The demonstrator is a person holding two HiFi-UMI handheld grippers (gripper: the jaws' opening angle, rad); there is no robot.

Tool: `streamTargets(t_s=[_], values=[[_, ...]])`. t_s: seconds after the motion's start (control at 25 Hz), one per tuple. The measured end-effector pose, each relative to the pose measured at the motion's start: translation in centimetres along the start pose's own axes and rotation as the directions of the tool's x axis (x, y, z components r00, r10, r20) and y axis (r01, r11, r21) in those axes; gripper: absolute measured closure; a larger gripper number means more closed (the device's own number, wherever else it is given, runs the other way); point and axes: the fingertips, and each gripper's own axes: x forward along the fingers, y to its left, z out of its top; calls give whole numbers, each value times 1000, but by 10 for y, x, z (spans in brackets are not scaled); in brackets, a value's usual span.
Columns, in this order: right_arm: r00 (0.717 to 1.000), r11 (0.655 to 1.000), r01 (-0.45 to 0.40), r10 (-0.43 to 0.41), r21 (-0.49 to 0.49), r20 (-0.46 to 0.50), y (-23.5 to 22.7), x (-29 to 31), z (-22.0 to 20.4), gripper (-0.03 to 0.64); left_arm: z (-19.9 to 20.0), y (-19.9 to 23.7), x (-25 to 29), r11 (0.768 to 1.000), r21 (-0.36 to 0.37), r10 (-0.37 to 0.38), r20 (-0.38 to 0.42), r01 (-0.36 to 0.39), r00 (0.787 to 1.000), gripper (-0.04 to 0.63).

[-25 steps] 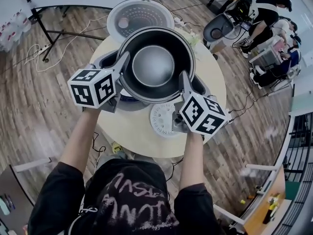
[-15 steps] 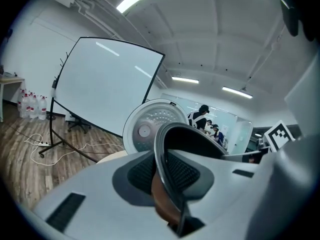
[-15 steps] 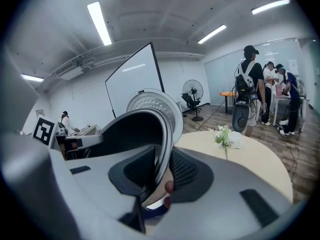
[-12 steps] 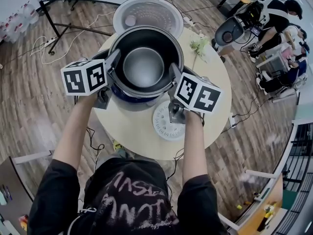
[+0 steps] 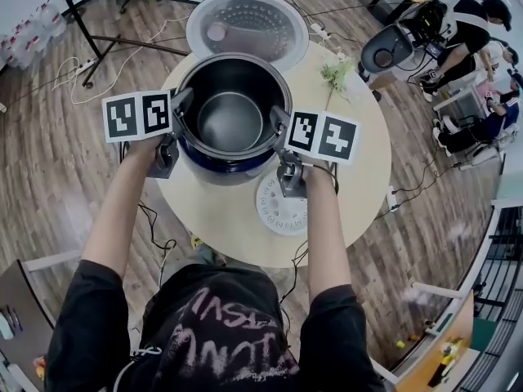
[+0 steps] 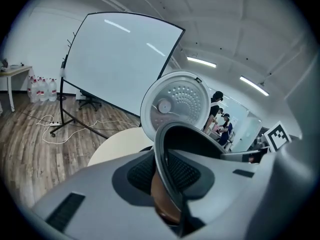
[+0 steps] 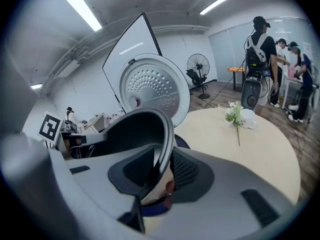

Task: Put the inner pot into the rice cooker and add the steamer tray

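Seating the inner pot (image 5: 231, 109) squarely in the rice cooker (image 5: 225, 168) is looking like the step in hand. At the upper middle of the head view the pot is sitting inside the cooker's dark body on the round table (image 5: 359, 145), though whether it is fully bottomed out I cannot tell. The left hand-held gripper (image 5: 181, 104) is clamping the pot's rim on the left side and the right hand-held gripper (image 5: 278, 122) is clamping the opposite side; each gripper view is showing the thin rim pinched between the ribbed pads. Doing this well is probably meaning keeping both sides level so the pot is not jamming against the cooker wall, and letting go only once the rim is resting evenly all round. Both grippers should then be opening together and drawing outward, staying clear of the open lid (image 5: 245, 23) standing behind at the top of the frame. The steamer tray (image 5: 274, 215) is lying flat on the table just below the cooker, waiting near the right gripper.
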Motion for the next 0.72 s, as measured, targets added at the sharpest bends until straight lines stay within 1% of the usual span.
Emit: streamTargets(t_s=[0.24,0.56,0.72], values=[[998,1000,8,-7,15,-62,-8,21,-14,509,-18,15,15,999,-34,15,-62,-17,998,511],[993,999,20,-16,35,-115,-16,44,-33,512,-40,33,29,999,-43,24,-129,-30,991,508],[989,999,31,-26,35,-145,-22,53,-43,514,-52,39,36,998,-37,50,-166,-57,985,508]])
